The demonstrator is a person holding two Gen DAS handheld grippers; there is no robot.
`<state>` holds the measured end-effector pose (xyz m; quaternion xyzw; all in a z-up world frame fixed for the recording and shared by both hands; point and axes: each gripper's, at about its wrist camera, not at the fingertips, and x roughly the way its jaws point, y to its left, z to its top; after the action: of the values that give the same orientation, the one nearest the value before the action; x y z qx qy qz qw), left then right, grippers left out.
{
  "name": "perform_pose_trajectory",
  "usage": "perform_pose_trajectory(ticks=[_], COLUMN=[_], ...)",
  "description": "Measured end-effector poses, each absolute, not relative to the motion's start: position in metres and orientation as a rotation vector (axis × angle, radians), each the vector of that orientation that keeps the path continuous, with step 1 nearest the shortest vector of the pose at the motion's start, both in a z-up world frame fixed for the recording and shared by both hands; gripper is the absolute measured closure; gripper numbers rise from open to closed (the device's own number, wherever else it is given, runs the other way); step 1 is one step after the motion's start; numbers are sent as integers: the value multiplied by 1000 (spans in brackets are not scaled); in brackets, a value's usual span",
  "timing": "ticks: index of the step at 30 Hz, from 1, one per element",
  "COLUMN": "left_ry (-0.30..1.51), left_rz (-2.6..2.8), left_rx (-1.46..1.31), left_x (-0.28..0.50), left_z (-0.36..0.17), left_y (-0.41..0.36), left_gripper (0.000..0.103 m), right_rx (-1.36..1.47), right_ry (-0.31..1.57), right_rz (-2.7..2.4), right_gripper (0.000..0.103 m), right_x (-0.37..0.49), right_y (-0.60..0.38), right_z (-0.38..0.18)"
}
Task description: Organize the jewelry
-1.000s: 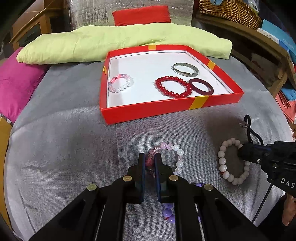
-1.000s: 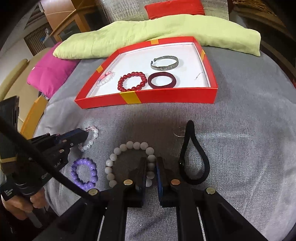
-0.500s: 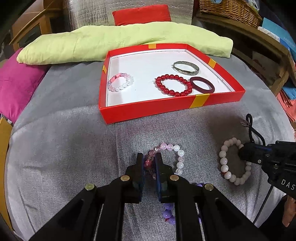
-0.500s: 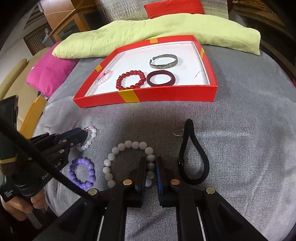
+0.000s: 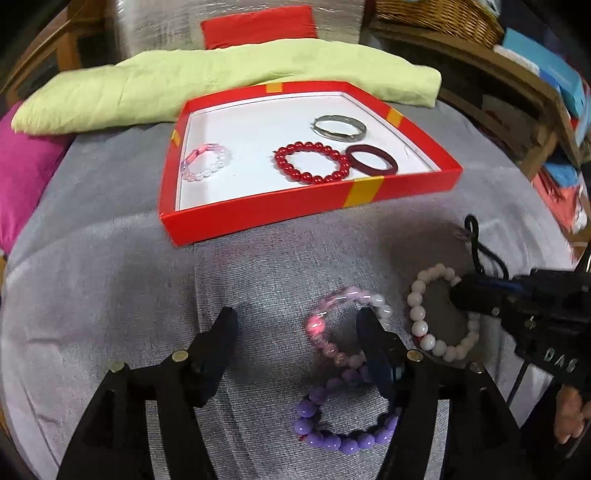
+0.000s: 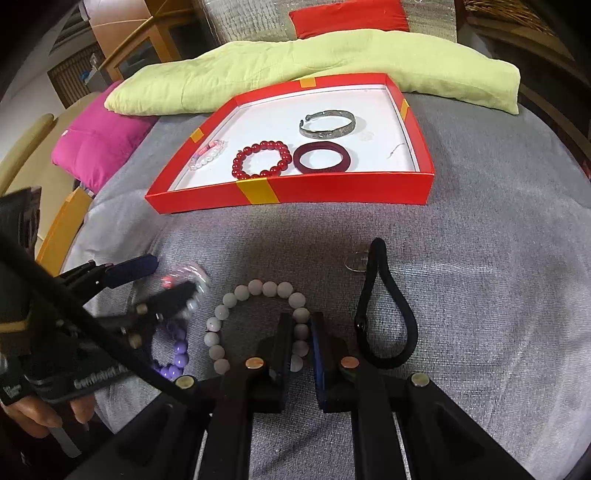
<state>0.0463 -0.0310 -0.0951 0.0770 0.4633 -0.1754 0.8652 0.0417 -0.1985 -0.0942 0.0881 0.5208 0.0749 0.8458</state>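
A red tray on the grey cloth holds a pink-white bead bracelet, a red bead bracelet, a dark red bangle and a silver bangle. My left gripper is open; a blurred pink-white bracelet lies by its right finger. A purple bracelet lies below it. My right gripper is shut on the white bead bracelet.
A black cord loop lies right of the white bracelet. A light green cushion lies behind the tray, with a magenta cushion at the left. A wicker basket and wooden furniture stand at the back right.
My left gripper has opened wide, letting go of the pink-white bracelet, which now lies blurred by its right finger. The right gripper stays shut on the white bracelet.
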Motion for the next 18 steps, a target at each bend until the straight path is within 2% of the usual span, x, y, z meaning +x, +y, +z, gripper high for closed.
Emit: perform_pose_trajectory(ticks=[9, 12, 14, 18], left_ry=[974, 971, 966, 960], left_rz=[-368, -358, -350, -345], left_rx=[163, 160, 160, 167], left_x=[46, 46, 46, 44], left_z=[-94, -93, -92, -90], left_y=[-30, -28, -26, -25], left_gripper=[36, 45, 58, 71], right_rx=[233, 220, 225, 232], right_ry=[1108, 1109, 1111, 1111], right_rz=[124, 118, 116, 115], right_gripper=[92, 92, 92, 92], right_x=[44, 45, 45, 45], right_y=[-210, -209, -209, -209], right_z=[-95, -95, -96, -97])
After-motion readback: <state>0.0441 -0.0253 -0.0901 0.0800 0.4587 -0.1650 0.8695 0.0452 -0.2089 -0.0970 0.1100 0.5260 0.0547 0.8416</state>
